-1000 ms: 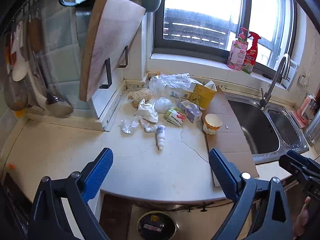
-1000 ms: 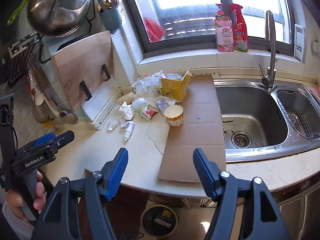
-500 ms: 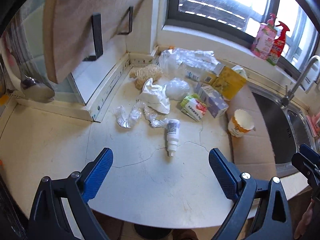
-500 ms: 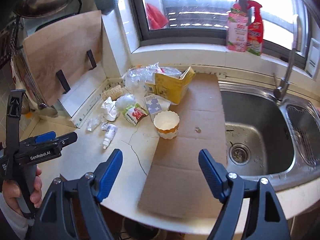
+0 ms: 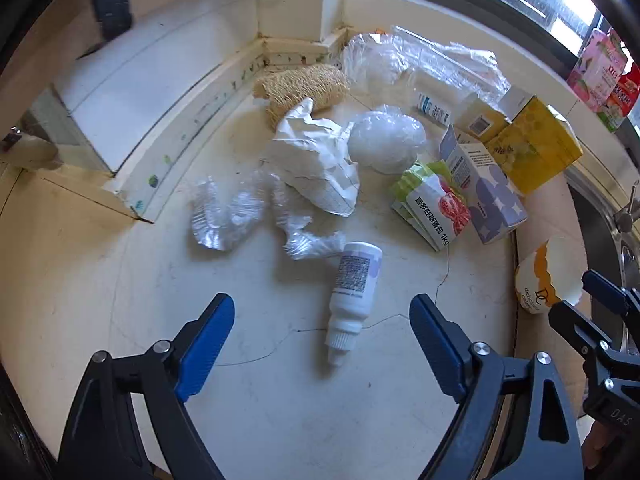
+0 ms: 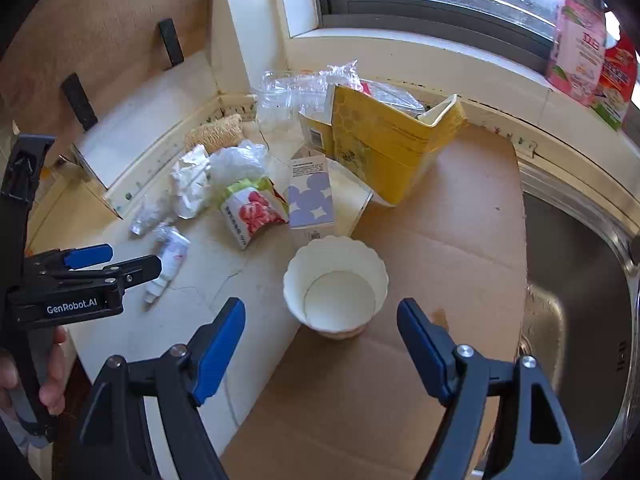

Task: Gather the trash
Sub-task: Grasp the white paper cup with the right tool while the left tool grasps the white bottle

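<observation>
Left gripper point(image 5: 322, 334): jaws wide apart, holding nothing, hovering low over table point(image 5: 80, 264), straddling nozzle end of white bottle point(image 5: 354, 292). Right gripper point(image 6: 320, 332): jaws wide apart, holding nothing, poised just short of paper cup point(image 6: 336, 286).

Largest to smallest:
- Table: pale stone, hairline cracks running under the bottle.
- Sink point(image 6: 580, 280): stainless steel, right of the cardboard.
- Cardboard sheet point(image 6: 432, 264): flat, brown, covering table between trash pile and sink.
- Yellow carton point(image 6: 388, 144): open-topped, tipped on its side at back edge of cardboard.
- Clear plastic bags point(image 5: 424, 64): heaped in back corner under window sill.
- Crumpled white wrapper point(image 5: 316, 160): centre of pile, touching loofah pad point(image 5: 300, 88) behind it.
- White plastic ball point(image 5: 386, 140): wadded film, just right of the wrapper.
- Blue-and-white box point(image 5: 486, 188): lying flat, beside yellow carton.
- Tomato packet point(image 5: 430, 208): green and white, red fruit print, against left side of the blue-and-white box.
- Clear film scraps point(image 5: 224, 212): crumpled, left of the bottle, one strand reaching the bottle's base.
- Paper cup: upright, scalloped rim, empty inside, standing at left edge of cardboard.
- White bottle: lying on its side, nozzle toward left wrist camera, label up, apart from the boxes.

Spray bottles point(image 6: 588, 44): pink and red, on window sill, well apart from the pile.
</observation>
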`<state>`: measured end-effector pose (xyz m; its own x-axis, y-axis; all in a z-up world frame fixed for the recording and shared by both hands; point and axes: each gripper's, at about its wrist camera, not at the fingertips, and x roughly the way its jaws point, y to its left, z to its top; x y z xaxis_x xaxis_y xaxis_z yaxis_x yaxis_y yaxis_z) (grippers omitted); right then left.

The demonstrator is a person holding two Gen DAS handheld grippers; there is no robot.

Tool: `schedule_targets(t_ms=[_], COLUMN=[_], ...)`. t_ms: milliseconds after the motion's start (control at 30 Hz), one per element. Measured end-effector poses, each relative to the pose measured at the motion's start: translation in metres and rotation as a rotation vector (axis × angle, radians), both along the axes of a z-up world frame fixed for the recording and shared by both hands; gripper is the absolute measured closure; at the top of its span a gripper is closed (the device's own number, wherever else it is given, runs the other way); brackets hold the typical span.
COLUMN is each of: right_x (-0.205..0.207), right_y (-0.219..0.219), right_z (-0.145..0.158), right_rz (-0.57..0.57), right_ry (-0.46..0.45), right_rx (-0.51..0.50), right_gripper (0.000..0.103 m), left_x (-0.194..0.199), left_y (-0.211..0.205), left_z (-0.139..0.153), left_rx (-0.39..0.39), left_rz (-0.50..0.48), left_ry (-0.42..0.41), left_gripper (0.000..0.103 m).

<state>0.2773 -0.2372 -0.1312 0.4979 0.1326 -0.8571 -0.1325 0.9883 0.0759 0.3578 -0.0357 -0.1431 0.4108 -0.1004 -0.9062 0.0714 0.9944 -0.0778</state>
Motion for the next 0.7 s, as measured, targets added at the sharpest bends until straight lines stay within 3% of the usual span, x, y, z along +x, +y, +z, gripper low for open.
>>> schedule_targets(t_ms=[233,300,367,533,700], right_x=[0.013,0.014,0.016,0.014,0.008], right_y=[-0.002,-0.001,-0.002,-0.003,-0.006], right_z=[-0.012,-0.015,-0.02,-0.02,-0.017], right_rz=[0.027,0.038,0.05,0.052,0.056], right_ry=[0.012,0.017,0.031,0.016,0.016], right_rx=[0.004,-0.013,-0.021,-0.022,-0.008], right_gripper=[0.025,0.032,0.048,0.053,0.056], left_x=[0.013,0.017,0.019,0.019,0.011], left_y=[-0.018,-0.019,-0.021,-0.025,-0.028], left_z=[-0.012,-0.014,-0.018,-0.022,-0.016], left_rx=[0.021,0.025,0.028,0.02,-0.006], left_rz=[-0.006,-0.002,-0.001,0.0,-0.001], left_ry=[0.028,0.041,0.052,0.058,0.041], left_gripper=[0.035,0.044,0.052,0.08,0.081])
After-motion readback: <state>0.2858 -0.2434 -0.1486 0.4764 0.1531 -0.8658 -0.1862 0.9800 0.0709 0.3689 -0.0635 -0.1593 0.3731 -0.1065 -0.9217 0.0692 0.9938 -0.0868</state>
